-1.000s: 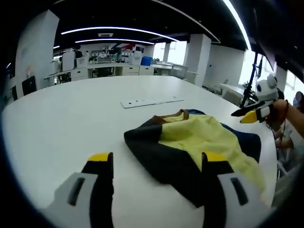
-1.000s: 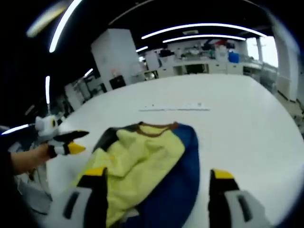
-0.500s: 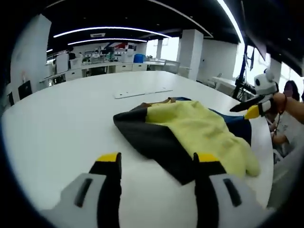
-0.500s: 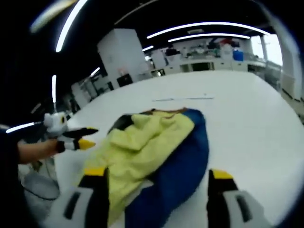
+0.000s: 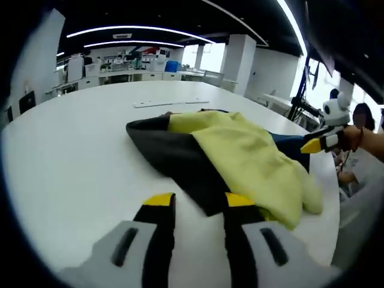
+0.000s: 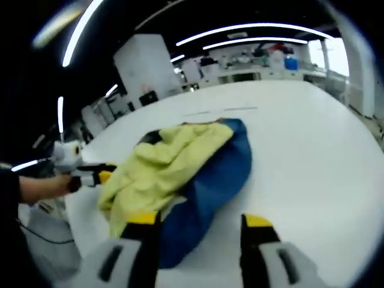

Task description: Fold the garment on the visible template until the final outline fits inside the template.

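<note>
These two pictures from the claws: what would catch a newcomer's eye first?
First, the crumpled garment, yellow, black and blue, heaped on the big white table. In the left gripper view the left claw, yellow-tipped, points at its black edge with the jaws a little apart. In the right gripper view the right claw stands wider open at the blue part. Beyond lies a pale strip on the table.

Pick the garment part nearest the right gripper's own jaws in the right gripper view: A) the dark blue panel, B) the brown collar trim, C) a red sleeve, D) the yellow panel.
A: in the right gripper view the garment's dark blue panel runs down to between the right gripper's jaws, with the yellow panel further left.
</note>
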